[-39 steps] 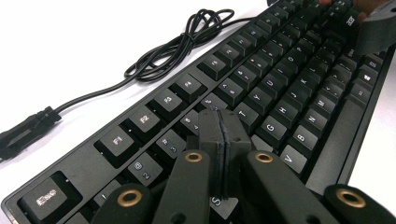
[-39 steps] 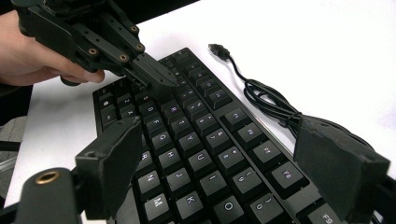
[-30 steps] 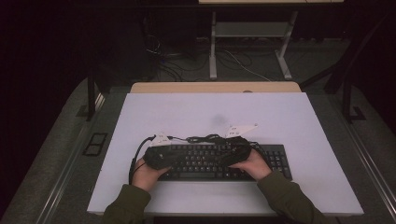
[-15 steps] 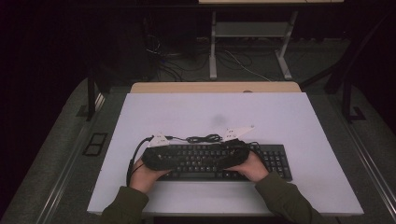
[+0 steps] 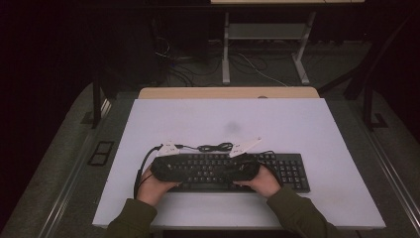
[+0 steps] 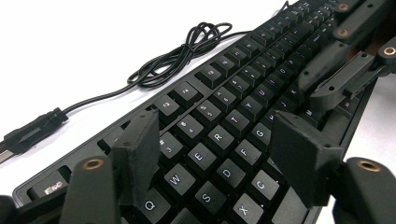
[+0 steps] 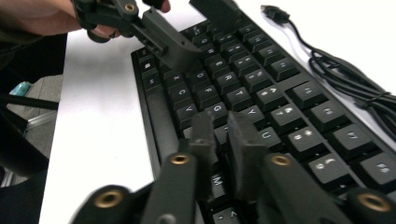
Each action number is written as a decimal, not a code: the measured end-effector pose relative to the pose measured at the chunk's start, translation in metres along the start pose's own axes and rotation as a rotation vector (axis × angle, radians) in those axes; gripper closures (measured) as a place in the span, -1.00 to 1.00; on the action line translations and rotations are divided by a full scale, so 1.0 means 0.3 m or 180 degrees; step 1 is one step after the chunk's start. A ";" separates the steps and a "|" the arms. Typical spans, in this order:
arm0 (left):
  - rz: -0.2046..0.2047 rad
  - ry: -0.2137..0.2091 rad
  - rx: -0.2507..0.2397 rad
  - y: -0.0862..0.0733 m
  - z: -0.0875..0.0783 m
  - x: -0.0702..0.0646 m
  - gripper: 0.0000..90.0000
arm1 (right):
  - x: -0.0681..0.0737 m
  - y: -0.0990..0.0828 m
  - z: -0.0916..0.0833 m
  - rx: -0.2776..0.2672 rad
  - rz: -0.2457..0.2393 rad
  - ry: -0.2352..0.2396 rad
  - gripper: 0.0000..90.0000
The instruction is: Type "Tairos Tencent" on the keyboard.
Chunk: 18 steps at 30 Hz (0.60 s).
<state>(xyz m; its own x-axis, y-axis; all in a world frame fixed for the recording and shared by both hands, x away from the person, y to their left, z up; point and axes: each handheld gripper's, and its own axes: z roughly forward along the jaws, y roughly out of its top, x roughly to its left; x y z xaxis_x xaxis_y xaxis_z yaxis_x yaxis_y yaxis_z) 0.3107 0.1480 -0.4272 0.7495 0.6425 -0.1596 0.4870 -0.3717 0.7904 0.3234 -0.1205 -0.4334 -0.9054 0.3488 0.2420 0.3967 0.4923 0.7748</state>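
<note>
While both grippers are held low over the keyboard (image 5: 233, 171), which lies flat at the 6 o'clock edge of the table (image 5: 297, 119), no key is seen pressed down, so the key work is judged barely begun, with most left to do. Its cable (image 6: 182, 51) lies coiled just beyond it toward 12 o'clock, plug (image 6: 32, 130) unconnected. The left gripper (image 6: 215, 140) is seen part open, its jaws having just been opening; they straddle the E–R–F keys, and nothing is gripped. The right gripper (image 7: 219, 140) is seen nearly closed, its jaws having just been closing, the tips brought together over the keys near H; whether a keycap is touched cannot be told.
</note>
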 end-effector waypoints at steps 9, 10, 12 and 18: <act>0.0024 0.0006 -0.0003 -0.001 0.000 -0.001 -0.33 | 0.012 -0.003 0.019 0.0098 -0.0060 -0.0001 0.99; 0.0028 0.0004 -0.0001 -0.001 0.000 -0.001 -0.33 | 0.013 -0.002 0.021 0.0107 -0.0057 -0.0001 0.99; 0.0036 0.0011 -0.0003 -0.001 -0.001 0.000 -0.33 | 0.015 -0.003 0.025 0.0120 -0.0060 0.0004 0.99; 0.0044 0.0012 -0.0010 -0.001 -0.002 0.000 -0.33 | 0.021 -0.006 0.038 0.0190 -0.0081 -0.0020 0.99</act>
<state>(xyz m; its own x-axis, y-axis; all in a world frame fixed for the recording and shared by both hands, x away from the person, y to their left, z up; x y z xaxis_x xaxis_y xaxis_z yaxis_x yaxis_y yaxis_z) 0.3103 0.1486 -0.4270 0.7543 0.6399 -0.1465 0.4752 -0.3783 0.7944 0.3186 -0.1101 -0.4397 -0.9144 0.3406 0.2188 0.3821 0.5476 0.7444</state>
